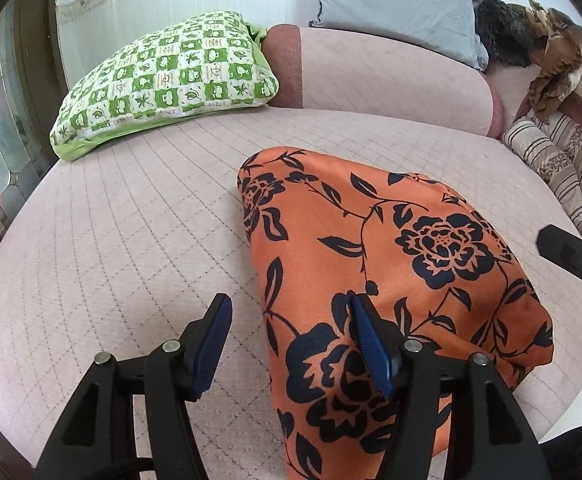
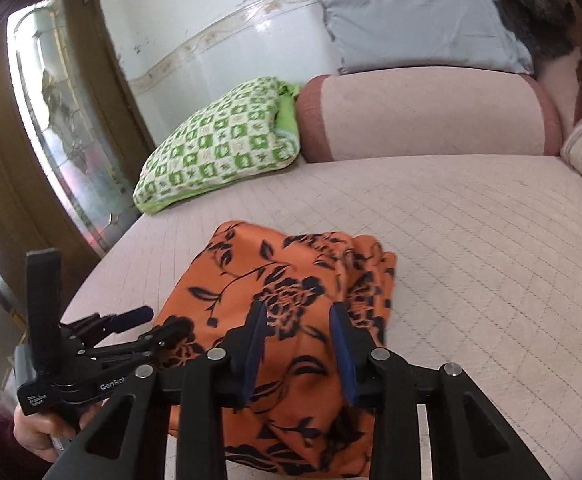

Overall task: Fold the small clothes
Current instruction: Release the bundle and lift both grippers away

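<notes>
An orange garment with black flowers [image 1: 391, 264] lies bunched in a rough folded heap on the pink quilted seat [image 1: 131, 240]. My left gripper [image 1: 291, 312] stands open at its near left edge: the cloth's edge lies between the blue pads [image 1: 215, 340], which do not press on it. In the right wrist view a hand holds the left gripper [image 2: 155, 320] beside the garment [image 2: 291, 276]. My right gripper [image 2: 298, 314] hovers over the garment's near part with a clear gap between its fingers and no cloth pinched. Only its black tip [image 1: 571, 256] shows at the left wrist view's right edge.
A green-and-white checked pillow [image 1: 163, 84] lies at the back left. Behind it sit a pink bolster [image 1: 391, 76] and a grey pillow [image 1: 395, 4]. A striped cushion [image 1: 563, 156] lies at the right, and a glazed wooden door [image 2: 51, 128] stands at the left.
</notes>
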`<state>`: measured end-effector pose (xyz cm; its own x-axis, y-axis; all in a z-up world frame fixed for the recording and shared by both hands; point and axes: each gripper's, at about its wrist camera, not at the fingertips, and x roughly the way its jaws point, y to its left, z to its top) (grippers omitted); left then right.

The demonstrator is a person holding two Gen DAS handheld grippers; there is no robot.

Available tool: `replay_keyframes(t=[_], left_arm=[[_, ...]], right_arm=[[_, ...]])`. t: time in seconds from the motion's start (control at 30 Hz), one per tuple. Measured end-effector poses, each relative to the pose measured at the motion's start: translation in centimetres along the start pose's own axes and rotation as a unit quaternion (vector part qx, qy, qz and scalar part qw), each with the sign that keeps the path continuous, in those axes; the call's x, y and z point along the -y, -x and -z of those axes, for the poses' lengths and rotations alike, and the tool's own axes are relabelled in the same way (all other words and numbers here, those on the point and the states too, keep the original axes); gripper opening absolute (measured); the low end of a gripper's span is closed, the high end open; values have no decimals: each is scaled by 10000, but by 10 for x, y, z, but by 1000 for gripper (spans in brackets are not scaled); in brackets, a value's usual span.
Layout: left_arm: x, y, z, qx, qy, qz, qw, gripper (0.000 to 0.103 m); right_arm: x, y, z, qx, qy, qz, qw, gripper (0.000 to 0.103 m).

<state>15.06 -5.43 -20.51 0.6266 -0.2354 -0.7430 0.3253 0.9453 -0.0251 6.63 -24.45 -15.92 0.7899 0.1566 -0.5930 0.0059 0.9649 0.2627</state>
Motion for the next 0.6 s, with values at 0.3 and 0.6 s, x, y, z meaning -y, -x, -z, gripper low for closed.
replay_keyframes(t=[0.3,0.6], left_arm=[[3,-14,-5,-134,-126,-138,9997,67],[-2,-15,3,-165,-22,-340,9993,78]], right_arm=[[-2,-47,-8,-327,-266,-232,9988,34],[6,-85,-1,-1171,-399,-34,9923,35]])
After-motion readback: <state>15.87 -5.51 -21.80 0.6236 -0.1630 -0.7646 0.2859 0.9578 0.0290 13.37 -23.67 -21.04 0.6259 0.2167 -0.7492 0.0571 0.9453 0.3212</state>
